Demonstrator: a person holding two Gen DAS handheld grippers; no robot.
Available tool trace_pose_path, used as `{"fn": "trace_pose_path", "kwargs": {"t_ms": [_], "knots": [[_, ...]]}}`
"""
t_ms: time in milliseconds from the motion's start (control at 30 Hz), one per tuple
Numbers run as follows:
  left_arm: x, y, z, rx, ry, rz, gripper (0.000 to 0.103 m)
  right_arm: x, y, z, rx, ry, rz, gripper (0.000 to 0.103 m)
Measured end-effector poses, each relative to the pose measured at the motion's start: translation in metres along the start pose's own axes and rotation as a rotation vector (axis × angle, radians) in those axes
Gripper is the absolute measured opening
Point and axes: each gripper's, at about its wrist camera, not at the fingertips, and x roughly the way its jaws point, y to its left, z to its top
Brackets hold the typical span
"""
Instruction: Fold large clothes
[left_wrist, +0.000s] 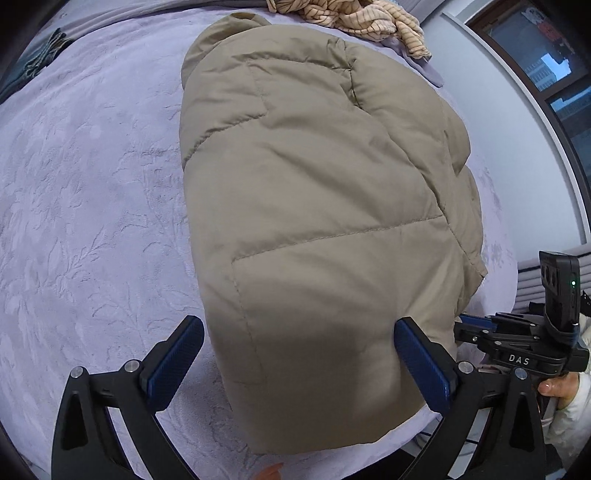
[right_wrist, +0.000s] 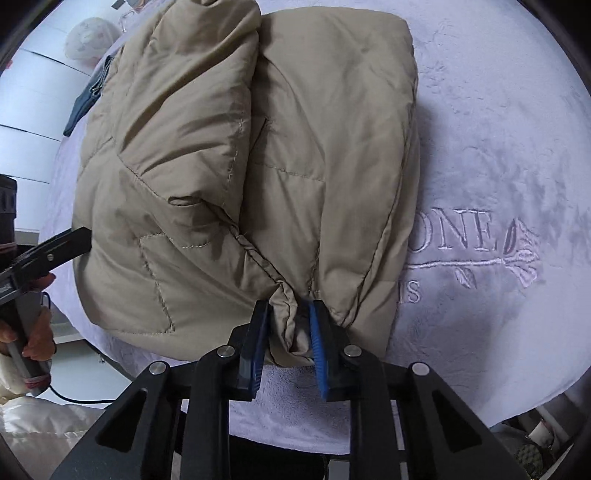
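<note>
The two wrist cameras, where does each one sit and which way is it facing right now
Left wrist: sits on the open left gripper, looking along the tan puffer jacket on the lavender blanket; the right gripper shows at right.
Right wrist: sits on the right gripper, shut on the jacket's bunched edge; the left gripper's finger and hand show at left.
Both share jacket and blanket.
</note>
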Motion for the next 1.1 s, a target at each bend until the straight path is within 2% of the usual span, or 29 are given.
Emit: {"fn": "trace_pose_path", "kwargs": {"t_ms": [167,267,333,400,533,600,733,767,800,833,933,1033,1100], "knots": [[-0.012,0.001,-0.003,0.032,-0.009,0.026,0.103,0.003,0.020,-0.003,0.035,-0.020,-0.048,0.023],[-0.019,0.006,-0.003,0.040,-0.019,0.036,0.103,-0.012,0.034,-0.014,0.081,-0.075,-0.036,0.028],[-0.023,0.009,0.000,0.048,-0.022,0.048,0.103,-0.026,0.039,-0.020,0.120,-0.123,-0.015,0.036],[-0.027,0.011,0.000,0.052,-0.027,0.056,0.103,-0.038,0.041,-0.025,0.165,-0.171,0.024,0.051],[-0.031,0.019,0.005,0.040,-0.029,0.051,0.103,-0.053,0.045,-0.029,0.211,-0.234,0.067,0.058],[-0.031,0.022,0.007,0.029,-0.029,0.043,0.103,-0.060,0.045,-0.026,0.224,-0.245,0.072,0.066],[-0.024,0.031,0.018,-0.006,-0.025,0.022,0.103,-0.073,0.029,-0.015,0.243,-0.258,0.103,0.069],[-0.023,0.034,0.022,-0.029,-0.026,0.013,0.103,-0.074,0.025,-0.010,0.246,-0.258,0.109,0.072],[-0.022,0.037,0.024,-0.045,-0.028,0.008,0.103,-0.075,0.020,-0.005,0.249,-0.258,0.111,0.079],[-0.020,0.041,0.030,-0.070,-0.030,0.004,0.103,-0.075,0.014,0.000,0.252,-0.260,0.112,0.081],[-0.016,0.050,0.045,-0.126,-0.033,-0.005,0.103,-0.068,-0.008,0.018,0.271,-0.260,0.118,0.081],[-0.005,0.058,0.059,-0.169,-0.032,-0.066,0.103,-0.061,-0.033,0.036,0.282,-0.254,0.153,0.081],[0.007,0.062,0.066,-0.190,-0.018,-0.128,0.103,-0.050,-0.048,0.048,0.296,-0.233,0.207,0.082]]}}
